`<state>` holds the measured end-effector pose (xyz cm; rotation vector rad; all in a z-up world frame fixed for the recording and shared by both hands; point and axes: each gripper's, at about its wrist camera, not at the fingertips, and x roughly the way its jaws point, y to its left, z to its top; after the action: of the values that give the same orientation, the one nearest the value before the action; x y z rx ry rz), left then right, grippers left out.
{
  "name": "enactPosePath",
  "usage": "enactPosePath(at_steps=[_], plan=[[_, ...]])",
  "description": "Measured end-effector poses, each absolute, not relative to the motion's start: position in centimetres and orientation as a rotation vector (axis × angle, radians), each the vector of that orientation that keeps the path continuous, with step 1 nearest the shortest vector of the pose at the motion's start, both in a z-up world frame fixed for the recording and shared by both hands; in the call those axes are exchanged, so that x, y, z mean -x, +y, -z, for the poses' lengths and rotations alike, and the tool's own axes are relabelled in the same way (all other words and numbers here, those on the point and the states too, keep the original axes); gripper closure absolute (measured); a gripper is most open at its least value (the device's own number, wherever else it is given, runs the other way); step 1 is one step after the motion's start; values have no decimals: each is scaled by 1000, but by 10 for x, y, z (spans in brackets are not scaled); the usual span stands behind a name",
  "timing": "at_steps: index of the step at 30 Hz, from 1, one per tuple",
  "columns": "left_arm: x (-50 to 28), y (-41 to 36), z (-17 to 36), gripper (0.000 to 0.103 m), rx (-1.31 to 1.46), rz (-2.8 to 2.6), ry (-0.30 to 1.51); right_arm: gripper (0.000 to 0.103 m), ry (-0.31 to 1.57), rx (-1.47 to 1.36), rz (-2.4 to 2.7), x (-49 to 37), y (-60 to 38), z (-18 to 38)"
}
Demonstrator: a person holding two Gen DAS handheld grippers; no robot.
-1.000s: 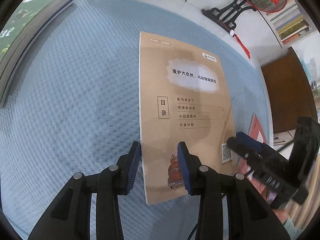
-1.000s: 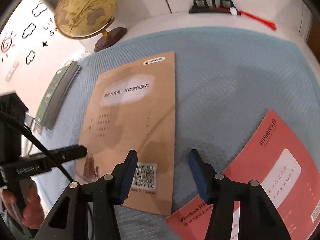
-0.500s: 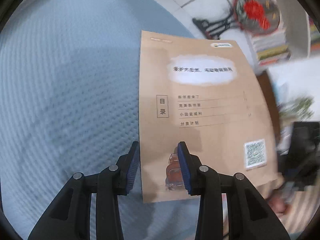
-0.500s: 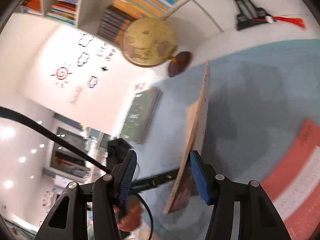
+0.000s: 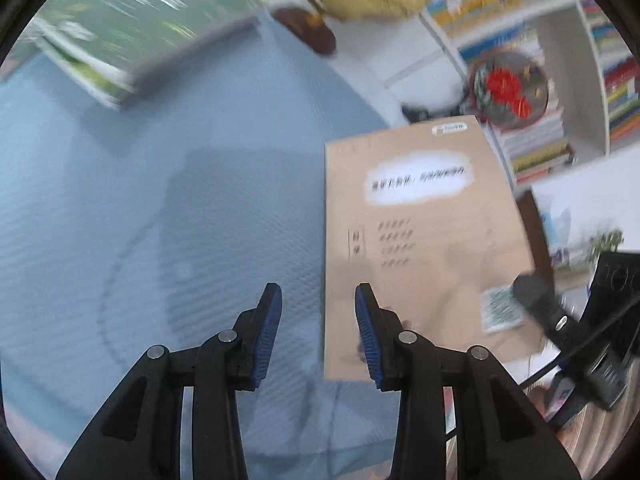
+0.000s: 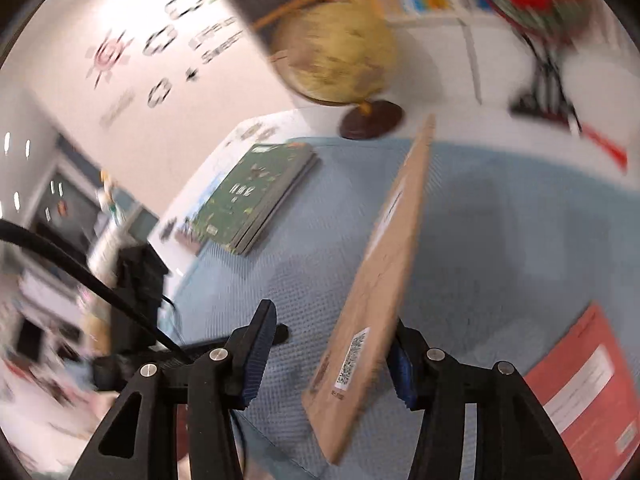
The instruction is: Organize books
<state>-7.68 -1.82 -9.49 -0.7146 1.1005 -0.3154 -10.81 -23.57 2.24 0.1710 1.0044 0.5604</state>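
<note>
Lifting the brown booklet (image 6: 384,280) off the blue mat (image 5: 160,200) looked like the step in hand: it stood tilted on edge, its near corner between the fingers of the right gripper (image 6: 332,320). Those jaws were about half spread and had just been closing slightly. The right pad touched the booklet's back, and the left pad stood clear of its face. The left gripper (image 5: 318,296) was partly spread and pinched nothing, with the booklet's left edge just beside its right finger. Next, probably, came a firm pinch, then a carry to the green stack (image 6: 256,196) at far left.
</note>
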Motion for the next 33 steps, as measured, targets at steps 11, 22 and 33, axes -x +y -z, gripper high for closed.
enactPosePath(at_steps=[11, 22, 33], plan=[[155, 103, 93, 69, 854, -7, 977, 47, 1119, -104, -787, 139, -153, 11], [129, 59, 121, 69, 581, 55, 1167, 45, 1259, -25, -524, 133, -173, 78], [97, 32, 134, 69, 460, 86, 1238, 62, 1274, -65, -505, 122, -172, 102]])
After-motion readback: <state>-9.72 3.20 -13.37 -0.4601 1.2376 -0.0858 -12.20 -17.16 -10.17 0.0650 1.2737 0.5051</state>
